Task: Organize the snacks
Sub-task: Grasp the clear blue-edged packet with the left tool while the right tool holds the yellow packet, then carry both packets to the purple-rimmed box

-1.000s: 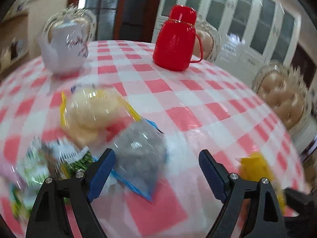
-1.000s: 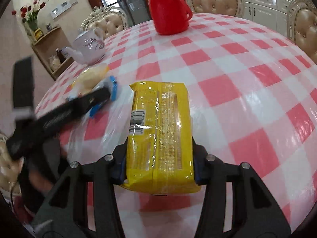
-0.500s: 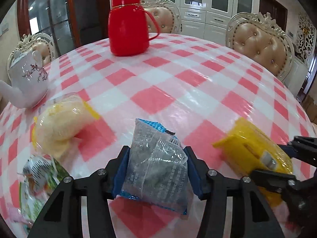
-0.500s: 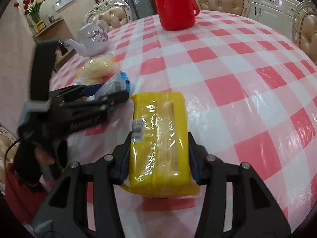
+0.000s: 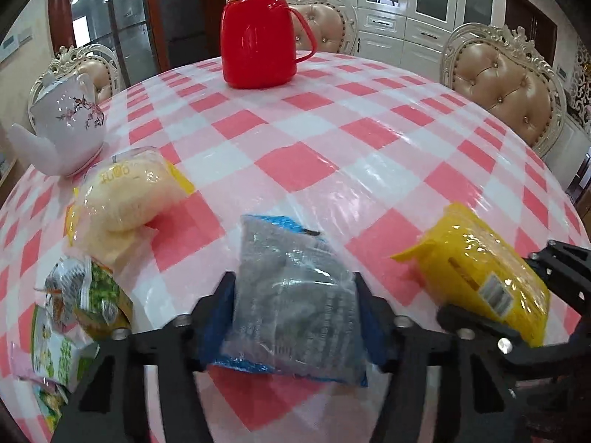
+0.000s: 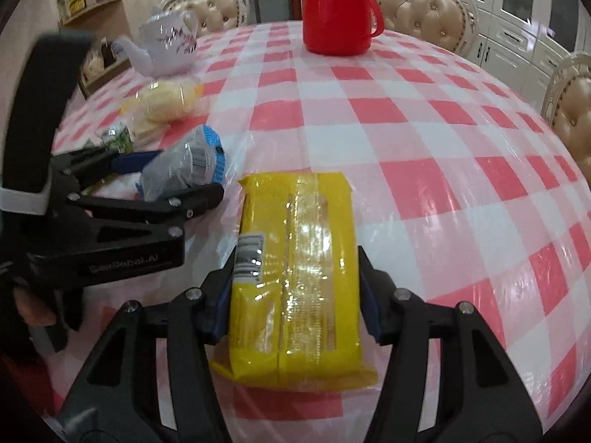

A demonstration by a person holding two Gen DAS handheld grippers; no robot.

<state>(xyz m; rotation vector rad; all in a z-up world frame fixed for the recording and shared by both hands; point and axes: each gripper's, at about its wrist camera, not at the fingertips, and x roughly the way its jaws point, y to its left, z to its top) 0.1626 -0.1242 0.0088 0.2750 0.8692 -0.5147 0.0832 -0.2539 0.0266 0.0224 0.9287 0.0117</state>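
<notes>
My left gripper (image 5: 295,306) is shut on a grey snack bag with blue edges (image 5: 291,295) and holds it above the checked tablecloth (image 5: 332,140). That bag also shows in the right wrist view (image 6: 181,170), with the left gripper (image 6: 184,177) at the left. My right gripper (image 6: 295,288) is shut on a yellow biscuit pack (image 6: 295,273), which shows at the right of the left wrist view (image 5: 476,277). A pale yellow snack bag (image 5: 125,195) and green snack packets (image 5: 85,302) lie on the table at the left.
A red thermos jug (image 5: 258,29) stands at the far side of the round table. A white floral teapot (image 5: 62,129) stands at the far left. Padded chairs (image 5: 506,85) ring the table. White cabinets are behind.
My left gripper closed on the grey bag and lifted it. The right gripper with the yellow pack has come closer alongside it.
</notes>
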